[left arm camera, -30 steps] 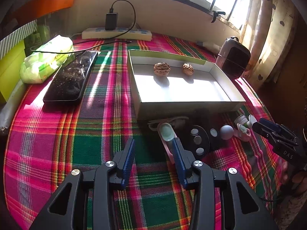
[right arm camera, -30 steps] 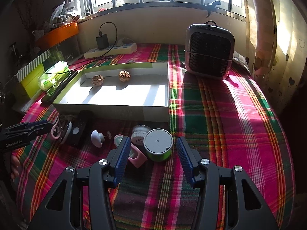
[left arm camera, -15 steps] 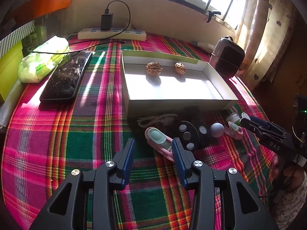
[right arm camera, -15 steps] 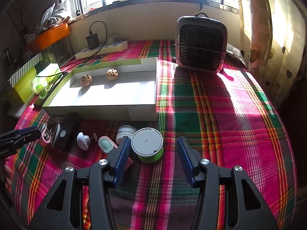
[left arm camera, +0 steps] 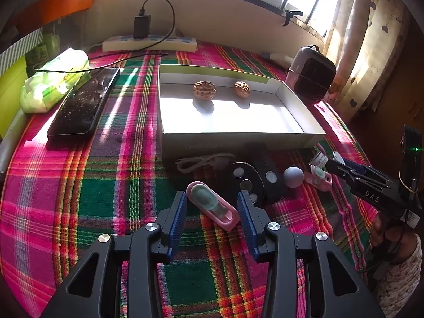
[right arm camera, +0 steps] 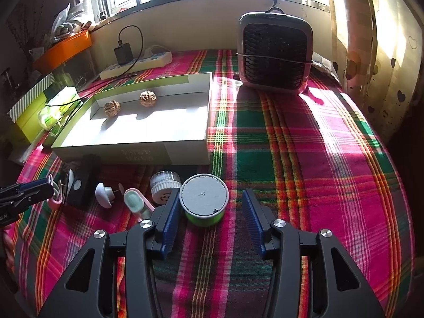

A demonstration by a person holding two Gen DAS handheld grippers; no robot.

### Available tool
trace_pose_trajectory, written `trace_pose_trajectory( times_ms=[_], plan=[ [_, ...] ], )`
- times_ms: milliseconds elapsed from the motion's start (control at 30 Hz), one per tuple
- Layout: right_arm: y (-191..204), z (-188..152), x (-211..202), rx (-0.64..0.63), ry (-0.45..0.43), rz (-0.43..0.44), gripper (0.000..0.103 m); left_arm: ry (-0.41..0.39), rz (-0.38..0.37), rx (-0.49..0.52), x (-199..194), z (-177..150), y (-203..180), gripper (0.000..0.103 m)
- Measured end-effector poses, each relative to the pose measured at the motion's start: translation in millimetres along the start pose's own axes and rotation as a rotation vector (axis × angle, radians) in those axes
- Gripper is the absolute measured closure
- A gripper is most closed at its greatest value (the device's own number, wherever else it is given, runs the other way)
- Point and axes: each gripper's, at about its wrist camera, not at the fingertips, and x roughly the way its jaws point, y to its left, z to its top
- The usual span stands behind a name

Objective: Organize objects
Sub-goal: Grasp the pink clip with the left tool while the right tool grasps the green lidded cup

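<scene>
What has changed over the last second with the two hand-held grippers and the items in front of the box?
The left hand-held gripper now straddles the pink case, jaws open, not gripping. The right hand-held gripper has closed in around the green tin; its jaws are closing, one pad touching, nothing lifted. The two walnuts in the box stayed put.

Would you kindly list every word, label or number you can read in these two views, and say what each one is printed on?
"DAS": white letters on the body of the right claw, seen from the left wrist view.
Lettering on the near wall of the box: too blurred to read.
Print on the green tissue pack: too small to read.
Mark on the lid of the green tin: too small to read.
Label on the small white jar: unreadable.
</scene>
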Motion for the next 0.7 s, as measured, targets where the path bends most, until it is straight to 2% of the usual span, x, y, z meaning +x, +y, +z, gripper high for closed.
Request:
trace_pose_trajectory(
  times_ms=[133,500,600,700],
  plan=[
    [0,1,1,-0.003,-0.002,0.009,0.068,0.022,0.006,0.030,2,-1,-5,0.063],
    [-2,0,0,0.005,-0.012,0.022,0.068,0.057,0.063,0.142,-1,6,-11,0.063],
    [-2,0,-1,0.008,-0.013,0.027,0.068,0.089,0.125,0.186,1,7,-11,0.063],
    [-2,-1,-1,0.012,-0.015,0.030,0.068,0.094,0.119,0.177,-1,6,-8,0.063]
  ],
)
